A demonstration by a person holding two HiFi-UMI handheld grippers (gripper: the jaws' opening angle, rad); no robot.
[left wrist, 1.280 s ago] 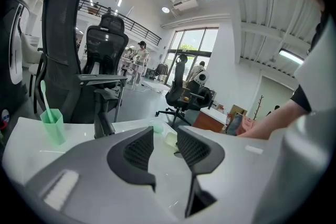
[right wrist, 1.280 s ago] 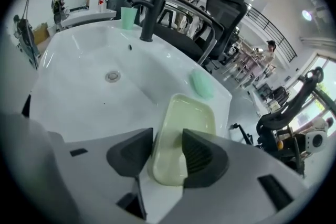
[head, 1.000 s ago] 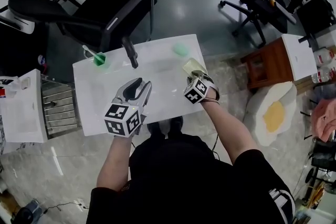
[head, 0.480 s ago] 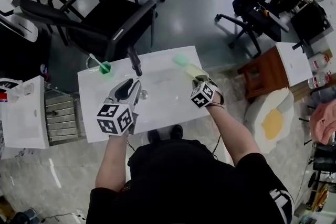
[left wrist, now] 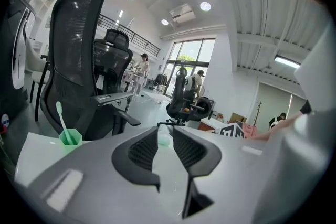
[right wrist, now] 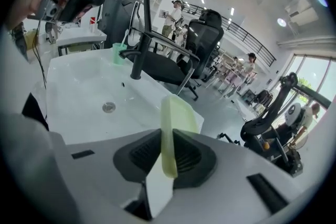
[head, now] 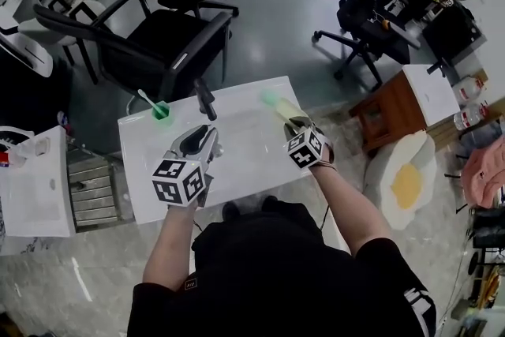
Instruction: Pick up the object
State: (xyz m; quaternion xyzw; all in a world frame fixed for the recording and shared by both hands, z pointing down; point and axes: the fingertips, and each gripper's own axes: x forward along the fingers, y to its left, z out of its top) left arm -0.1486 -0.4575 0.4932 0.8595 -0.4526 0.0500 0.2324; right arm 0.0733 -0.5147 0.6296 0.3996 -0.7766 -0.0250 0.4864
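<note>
1. Right gripper [right wrist: 168, 149]: my jaws have just been closing and now clamp the lower edge of the pale yellow dish [right wrist: 177, 113]; the dish stands on edge between my pads, because a thin flat piece offers grip only across its thickness; it appears lifted clear of the white basin [head: 237, 162], to the right of the black faucet [head: 204, 99] in the head view.
2. Left gripper [left wrist: 166, 148]: my jaws have just been closing to a narrow gap with nothing between them; this gripper sits on the person's side of the faucet, apparently in reserve.
3. The green cup [head: 160, 110] with its toothbrush stands left of the faucet, untouched.
4. Judgement: the pickup looks done; with only 1 thin edge gripped, the dish could pivot between my pads.
</note>
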